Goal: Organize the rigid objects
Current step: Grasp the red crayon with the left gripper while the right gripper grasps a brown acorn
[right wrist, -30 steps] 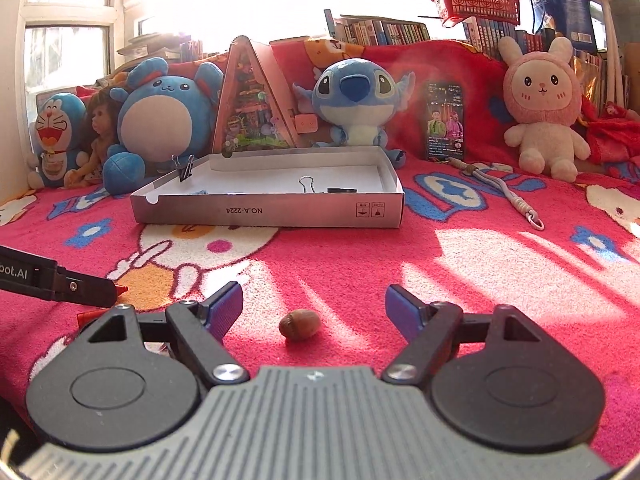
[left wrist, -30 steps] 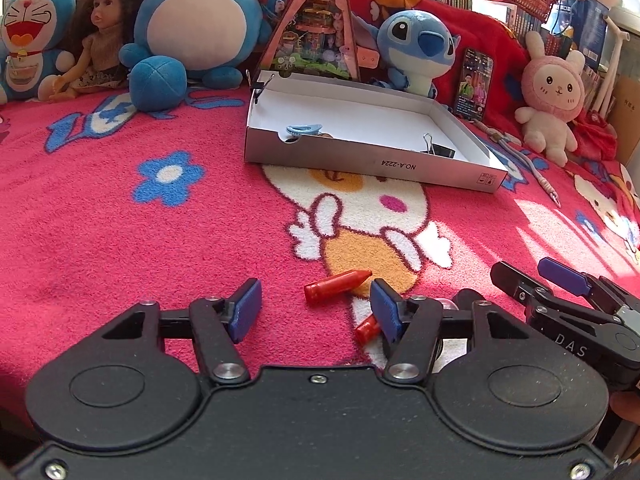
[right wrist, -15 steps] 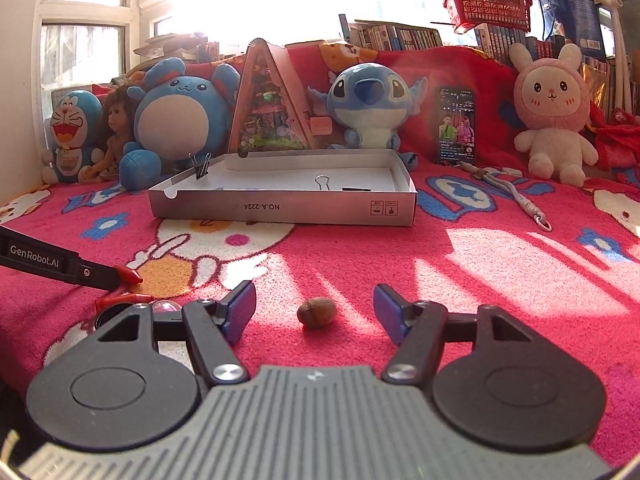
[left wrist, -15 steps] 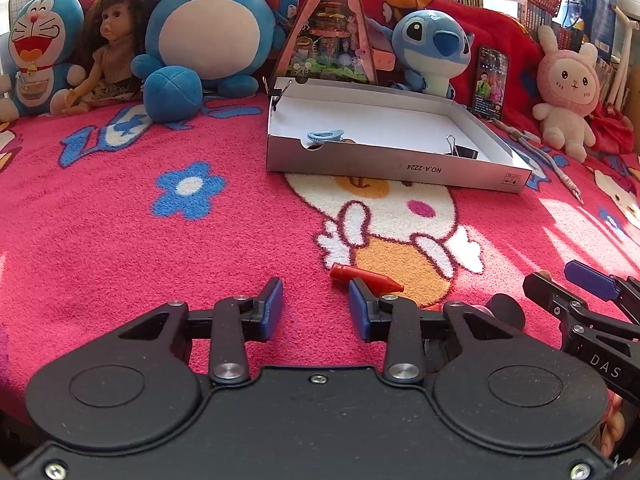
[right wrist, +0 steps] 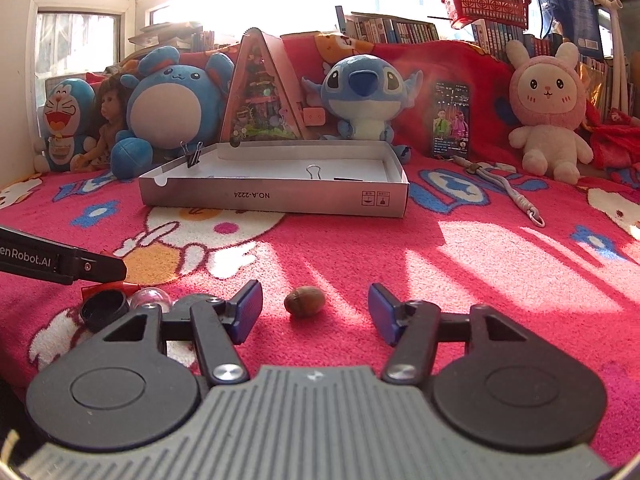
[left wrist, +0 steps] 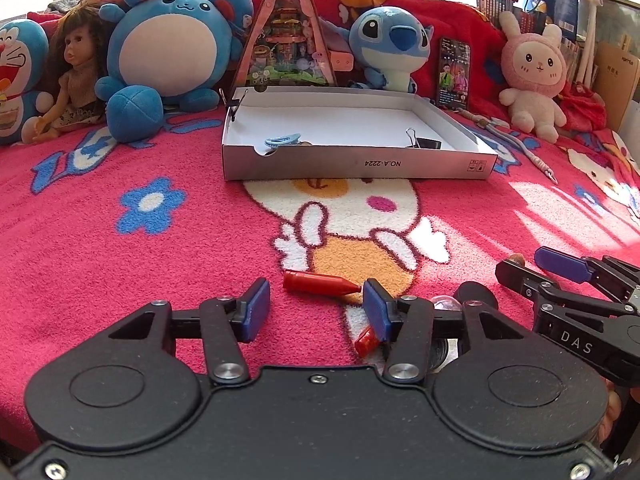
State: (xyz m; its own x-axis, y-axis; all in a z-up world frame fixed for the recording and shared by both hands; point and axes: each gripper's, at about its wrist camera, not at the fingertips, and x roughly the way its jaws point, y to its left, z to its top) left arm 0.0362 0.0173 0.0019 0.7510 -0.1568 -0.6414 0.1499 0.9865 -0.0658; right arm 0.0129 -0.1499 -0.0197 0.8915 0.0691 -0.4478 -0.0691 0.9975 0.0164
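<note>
The left tool (left wrist: 316, 310) hangs released just above the red blanket (left wrist: 120, 264), fingers spread, a red crayon (left wrist: 320, 282) lying between and just beyond its tips. The right tool (right wrist: 316, 312) is likewise spread wide, with a brown nut (right wrist: 304, 301) on the blanket between its fingers. Farther back sits the white box (right wrist: 276, 200), a binder clip (right wrist: 315, 171) inside.

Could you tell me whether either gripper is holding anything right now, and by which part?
Nothing is held. The left gripper is open near the red crayon; the right gripper is open around the nut, not touching it.
</note>
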